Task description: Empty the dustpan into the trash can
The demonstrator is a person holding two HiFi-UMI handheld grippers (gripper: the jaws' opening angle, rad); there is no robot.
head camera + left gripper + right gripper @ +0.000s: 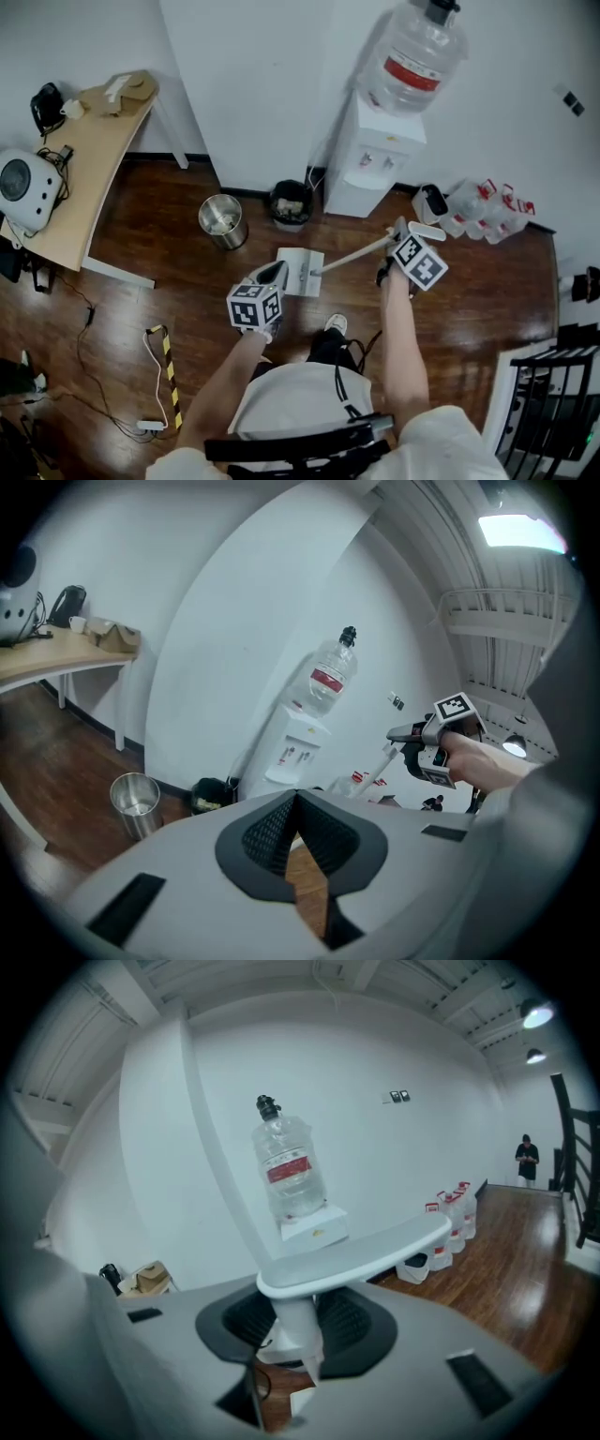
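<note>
Over wood floor, dustpan (300, 270) short of can (222, 221) and bin (292, 203), not yet tipped; right gripper (292, 1321) clamps its handle (352, 255), left gripper (296, 808) closed, empty

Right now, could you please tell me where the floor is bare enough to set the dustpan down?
Bare floor lies between the steel trash can and the desk, and right of your shoe toward the black railing. It is crowded along the wall: black bin, water dispenser, jugs; cables lie lower left.
</note>
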